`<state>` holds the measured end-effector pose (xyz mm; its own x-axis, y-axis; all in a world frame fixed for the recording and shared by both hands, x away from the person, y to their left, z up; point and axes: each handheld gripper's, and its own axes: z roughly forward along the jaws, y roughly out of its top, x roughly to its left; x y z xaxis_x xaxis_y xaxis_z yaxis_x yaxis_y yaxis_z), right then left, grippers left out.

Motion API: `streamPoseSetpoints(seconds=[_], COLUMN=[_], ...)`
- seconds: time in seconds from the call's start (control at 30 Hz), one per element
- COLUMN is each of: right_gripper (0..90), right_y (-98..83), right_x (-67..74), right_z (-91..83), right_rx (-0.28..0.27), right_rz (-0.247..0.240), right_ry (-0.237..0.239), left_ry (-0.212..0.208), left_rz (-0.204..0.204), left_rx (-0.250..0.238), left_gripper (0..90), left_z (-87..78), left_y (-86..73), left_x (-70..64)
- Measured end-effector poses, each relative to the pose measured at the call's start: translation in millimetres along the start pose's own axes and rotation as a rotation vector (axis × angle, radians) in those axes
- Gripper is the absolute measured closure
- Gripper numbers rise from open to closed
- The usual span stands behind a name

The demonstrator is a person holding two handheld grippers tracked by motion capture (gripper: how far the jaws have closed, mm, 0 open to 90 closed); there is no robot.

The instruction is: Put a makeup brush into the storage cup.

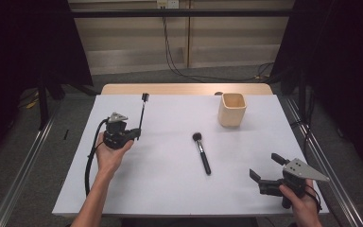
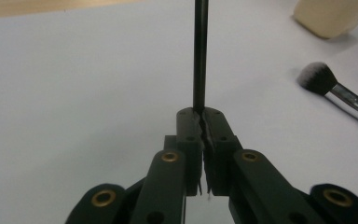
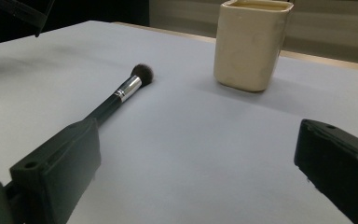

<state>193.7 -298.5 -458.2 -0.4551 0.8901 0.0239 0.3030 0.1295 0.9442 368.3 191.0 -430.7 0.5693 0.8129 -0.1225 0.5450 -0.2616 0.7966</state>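
The cup (image 1: 232, 109) serves as the landmark: a cream, square-sided cup standing upright on the white sheet (image 1: 170, 179) that covers the bench (image 1: 123, 89), toward its far right part.

Far to the left of the cup, the left hand-held gripper (image 1: 137, 134) sits in the person's left hand (image 1: 111, 153), with its black cable looping down beside the forearm. Its jaws are pressed together on the lower end of a thin black stick (image 1: 142, 113). In the left gripper view the stick (image 2: 200, 56) rises straight out of the closed tips of that hand-held gripper (image 2: 203, 114), clamped between the two pads. In the high view the stick points away from the person toward the far edge of the bench and ends in a small dark head, level with the cup's rim and well apart from it.

Nearer the cup, to its left and toward the person, a makeup brush (image 1: 202, 153) lies flat on the sheet, bristles pointing toward the far side, handle toward the person. Nothing touches it.

To the right of the cup and well toward the person, the right hand-held gripper (image 1: 264, 166) is held in the right hand (image 1: 302, 201) with its jaws spread wide and nothing between them. In the right gripper view the brush (image 3: 121, 93) and the cup (image 3: 251, 44) lie ahead of the open jaws.
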Motion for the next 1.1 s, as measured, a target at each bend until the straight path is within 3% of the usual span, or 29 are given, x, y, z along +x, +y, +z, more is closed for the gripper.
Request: streamPoseSetpoints(seconds=[0.07, 0.2, 0.3, 0.4, 0.6, 0.8, 1.1], right_gripper=[0.0, 0.0, 0.0, 0.0, 0.0, 0.0, 0.0], right_y=[0.0, 0.5, 1.1, 1.0, 1.5, 1.9, 3.4], right_x=[0.1, 1.4, 3.0, 4.2, 4.6, 6.4, 8.4], right_z=[0.0, -0.1, -0.5, 0.0, -0.1, 0.5, 6.2], right_rx=[-0.003, -0.014, -0.027, -0.027, -0.043, -0.043, -0.043], right_rz=[0.001, 0.003, 0.003, 0.009, 0.007, 0.007, 0.029], right_ry=[0.001, 0.008, 0.021, 0.031, 0.047, 0.068, 0.098], left_ry=[-0.005, -0.023, -0.037, -0.004, -0.023, -0.059, -0.131], left_rz=[-0.002, 0.046, 0.038, 0.052, 0.057, 0.088, 0.092], left_rx=[-0.03, -0.05, -0.086, -0.115, -0.187, -0.209, -0.246], left_gripper=[86.4, 86.4, 86.4, 86.5, 86.4, 86.4, 86.3], left_z=[-1.0, -6.3, -11.2, -18.0, -29.0, -37.9, -42.1], left_y=[-1.7, -4.6, -7.9, -8.8, -16.3, -25.3, -33.6], left_x=[-1.5, -5.0, -7.9, -12.3, -17.5, -25.6, -40.4])
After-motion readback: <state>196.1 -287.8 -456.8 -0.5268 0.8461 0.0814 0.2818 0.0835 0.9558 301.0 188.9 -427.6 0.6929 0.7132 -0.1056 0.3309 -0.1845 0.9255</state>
